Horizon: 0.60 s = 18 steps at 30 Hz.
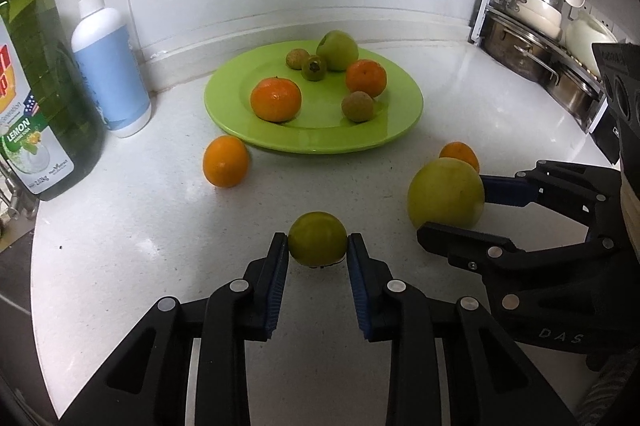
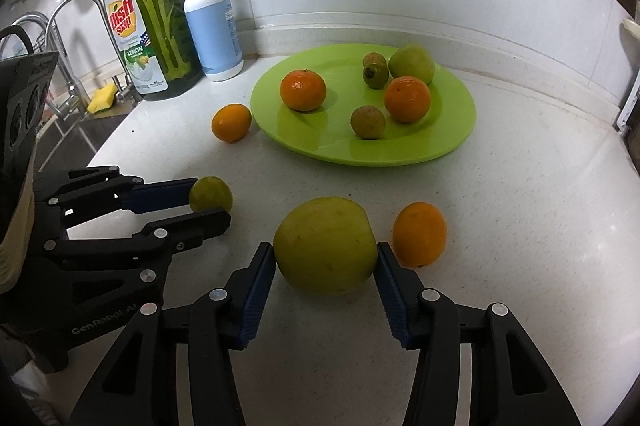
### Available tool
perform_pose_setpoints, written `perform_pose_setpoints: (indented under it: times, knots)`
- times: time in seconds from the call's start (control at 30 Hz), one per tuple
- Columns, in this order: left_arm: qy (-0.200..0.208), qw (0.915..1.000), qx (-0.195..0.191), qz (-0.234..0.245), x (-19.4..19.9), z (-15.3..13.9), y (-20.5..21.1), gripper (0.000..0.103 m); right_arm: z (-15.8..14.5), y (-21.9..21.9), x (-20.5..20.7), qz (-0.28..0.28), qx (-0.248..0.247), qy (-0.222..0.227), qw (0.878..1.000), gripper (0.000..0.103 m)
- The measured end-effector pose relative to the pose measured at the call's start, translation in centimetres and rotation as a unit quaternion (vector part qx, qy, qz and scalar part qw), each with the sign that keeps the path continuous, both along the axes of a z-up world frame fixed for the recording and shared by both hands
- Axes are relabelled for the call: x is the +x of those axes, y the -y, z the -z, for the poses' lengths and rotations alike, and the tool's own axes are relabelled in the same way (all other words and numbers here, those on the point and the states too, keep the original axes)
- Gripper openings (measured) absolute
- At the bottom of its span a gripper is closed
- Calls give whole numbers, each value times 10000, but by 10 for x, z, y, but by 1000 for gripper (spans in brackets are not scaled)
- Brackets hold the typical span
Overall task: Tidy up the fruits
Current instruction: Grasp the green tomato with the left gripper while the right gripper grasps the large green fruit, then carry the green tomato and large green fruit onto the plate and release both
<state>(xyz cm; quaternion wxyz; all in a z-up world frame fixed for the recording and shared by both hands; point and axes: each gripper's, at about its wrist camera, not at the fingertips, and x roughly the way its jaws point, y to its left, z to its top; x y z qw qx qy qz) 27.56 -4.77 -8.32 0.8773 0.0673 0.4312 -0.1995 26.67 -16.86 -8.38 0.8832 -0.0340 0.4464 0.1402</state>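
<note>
Left wrist view shows the left gripper (image 1: pixel 318 248) closed on a small green fruit (image 1: pixel 318 239), a blue pad pressed against each side, with the fruit low on the white table (image 1: pixel 140 226). Right wrist view shows the right gripper (image 2: pixel 326 260) around a large green fruit (image 2: pixel 325 244); both pads touch its flanks, so the jaws stand partly open yet appear to grip it. That fruit also sits on the table, with an orange (image 2: pixel 419 234) just beside its right side.

A green plate (image 1: pixel 224 114) lies further back near the wall, already carrying two oranges, a green apple and three small brownish fruits. One more orange (image 1: pixel 225 161) rests on the table just off the plate's near-left rim.

The step in hand looks like lifting both green fruits and carrying them to the plate. To do it well, keep each grip firm across the widest part, since round skins can slip out forward. Raise both straight up before moving, so the large fruit does not nudge the orange next to it. Aim for bare patches of plate, the near middle being freest, and set each fruit down gently before releasing, or it may roll into the others. Keep the two grippers apart on approach.
</note>
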Motion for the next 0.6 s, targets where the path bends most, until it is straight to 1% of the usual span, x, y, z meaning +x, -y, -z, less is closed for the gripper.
perform_pose_setpoints:
  times: [0.2, 0.37, 0.6]
  knots:
    - [88, 9998, -51, -161, -7, -15, -3, 30, -12, 1, -5, 8, 83, 130, 9999, 51]
    - [217, 9995, -97, -223, -14, -32, -2, 30, -32, 6, -10, 91, 200, 317, 9993, 51]
    - [504, 9979, -228, -336, -15, -60, -1, 30, -56, 14, -13, 166, 321, 533, 9979, 51]
